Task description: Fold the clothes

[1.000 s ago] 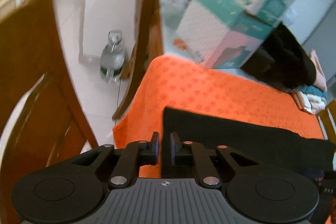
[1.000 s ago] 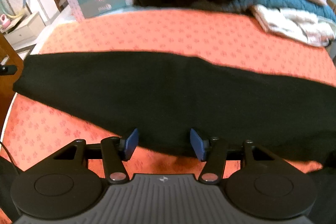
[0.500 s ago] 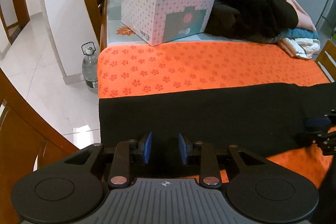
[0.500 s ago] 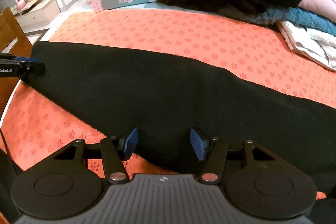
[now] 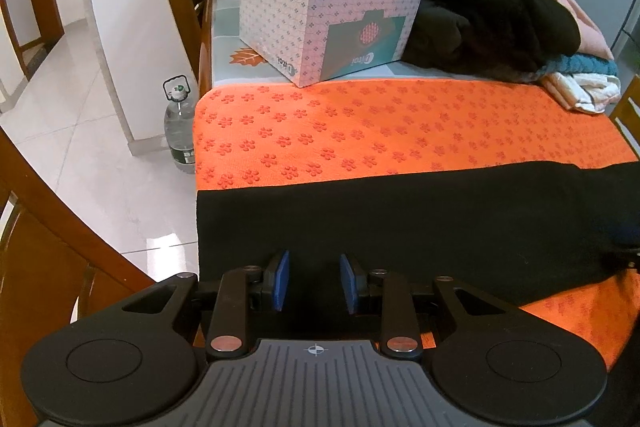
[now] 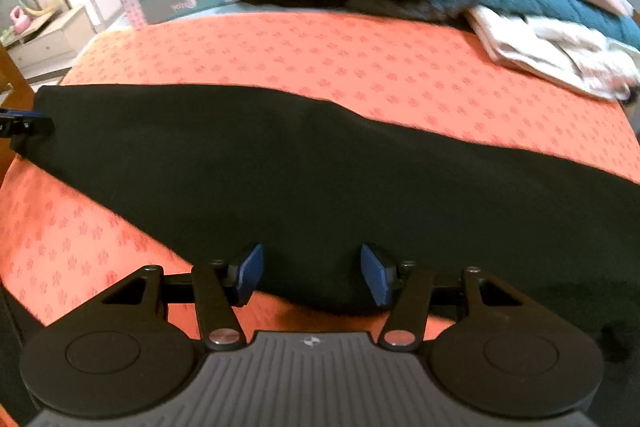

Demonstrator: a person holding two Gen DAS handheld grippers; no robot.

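Left wrist: one black garment [image 5: 400, 219], two boxes [image 5: 332, 7], both claws [image 5: 312, 281] [image 6: 312, 275] agape.

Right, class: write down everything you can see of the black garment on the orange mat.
The black garment is a long, plain, matte strip of soft-looking cloth, lying flat and nearly unwrinkled across the orange mat, its left end square-cut at the mat's edge. The open left claw and open right claw sit at its near edge, neither gripping it.
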